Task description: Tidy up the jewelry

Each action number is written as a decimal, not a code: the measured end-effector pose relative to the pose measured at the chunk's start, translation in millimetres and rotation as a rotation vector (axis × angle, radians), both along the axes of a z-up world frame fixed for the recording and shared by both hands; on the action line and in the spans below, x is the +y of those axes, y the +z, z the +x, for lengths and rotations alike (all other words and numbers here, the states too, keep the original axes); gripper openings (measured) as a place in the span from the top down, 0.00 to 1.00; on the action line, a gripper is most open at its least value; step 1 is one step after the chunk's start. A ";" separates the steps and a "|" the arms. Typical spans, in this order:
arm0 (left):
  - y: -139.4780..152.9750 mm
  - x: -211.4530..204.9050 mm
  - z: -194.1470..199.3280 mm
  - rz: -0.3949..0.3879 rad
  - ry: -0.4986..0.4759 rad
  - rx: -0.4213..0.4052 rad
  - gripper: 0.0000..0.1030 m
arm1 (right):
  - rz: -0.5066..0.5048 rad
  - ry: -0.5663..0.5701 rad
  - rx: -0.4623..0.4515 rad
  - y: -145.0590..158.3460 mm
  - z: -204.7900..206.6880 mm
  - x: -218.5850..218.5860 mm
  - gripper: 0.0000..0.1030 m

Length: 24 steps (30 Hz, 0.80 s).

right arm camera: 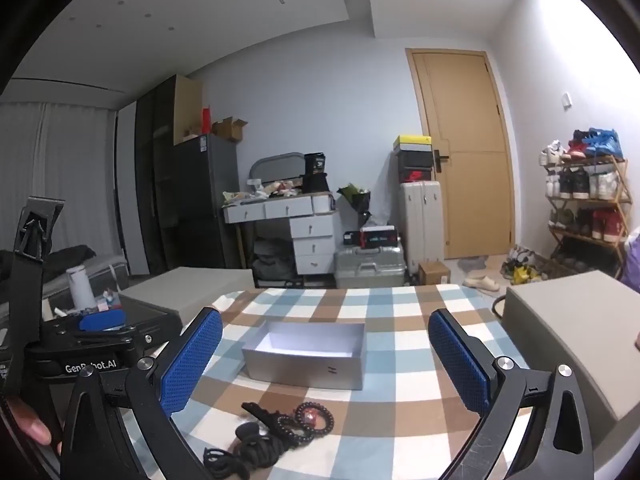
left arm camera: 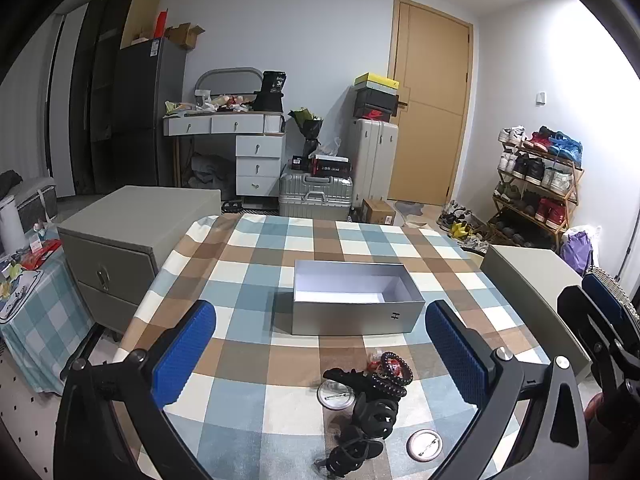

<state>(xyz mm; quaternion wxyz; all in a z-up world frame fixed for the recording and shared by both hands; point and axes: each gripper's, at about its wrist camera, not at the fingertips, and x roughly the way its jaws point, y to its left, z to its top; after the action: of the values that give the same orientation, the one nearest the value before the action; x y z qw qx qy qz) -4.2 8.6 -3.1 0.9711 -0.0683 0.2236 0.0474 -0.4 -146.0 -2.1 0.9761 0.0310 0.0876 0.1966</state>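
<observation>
A: Nearest item first?

B: Left gripper (left arm camera: 320,344), blue pads (left arm camera: 184,356) spread to full width, nothing between them. It hangs tilted down over the near part of the table (left arm camera: 248,248).

A: And under it?

B: Jewelry pile (left arm camera: 372,400): black bead bracelets, a red piece among them, black hair clips, all touching or overlapping. Two round badges (left arm camera: 426,444) lie on the cloth, one partly under the clips, one just right of them.

A: Right gripper?

B: Right gripper (right arm camera: 324,360), jaws also wide apart and empty, held nearly level. In its view the pile (right arm camera: 272,432) sits low between the fingers, nearer the left one.

A: Container?

B: One silver box (left arm camera: 356,300), open top, white inside, nothing visible in it. It stands mid-table, behind the pile, apart from it by a strip of bare checked cloth.

A: Edges?

B: Cloth drapes over the left and far table edges. Grey cabinet (left arm camera: 132,236) stands just beside the left edge; a beige block (right arm camera: 568,336) sits close at the right edge.

A: Free room?

B: Bare cloth on both sides of the box and behind it, up to the far edge. Right of the pile the cloth is bare up to the right finger.
</observation>
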 end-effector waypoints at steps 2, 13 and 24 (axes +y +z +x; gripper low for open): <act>0.9 -1.3 0.1 0.000 -0.006 0.002 0.01 | 0.001 0.001 0.001 0.4 -0.6 0.3 0.00; -7.6 -2.7 4.4 0.010 -0.002 0.022 0.01 | -0.007 -0.004 -0.019 3.3 -5.8 -0.5 0.00; -10.2 -1.8 3.9 0.007 -0.008 0.027 0.01 | 0.009 -0.016 -0.018 4.8 -4.9 -2.1 0.00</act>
<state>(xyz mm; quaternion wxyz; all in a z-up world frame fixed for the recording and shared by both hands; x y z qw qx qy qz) -0.3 6.8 -13.3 0.9684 -0.0632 0.2368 0.0453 -5.3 -148.1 2.7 0.9782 0.0342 0.0777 0.1896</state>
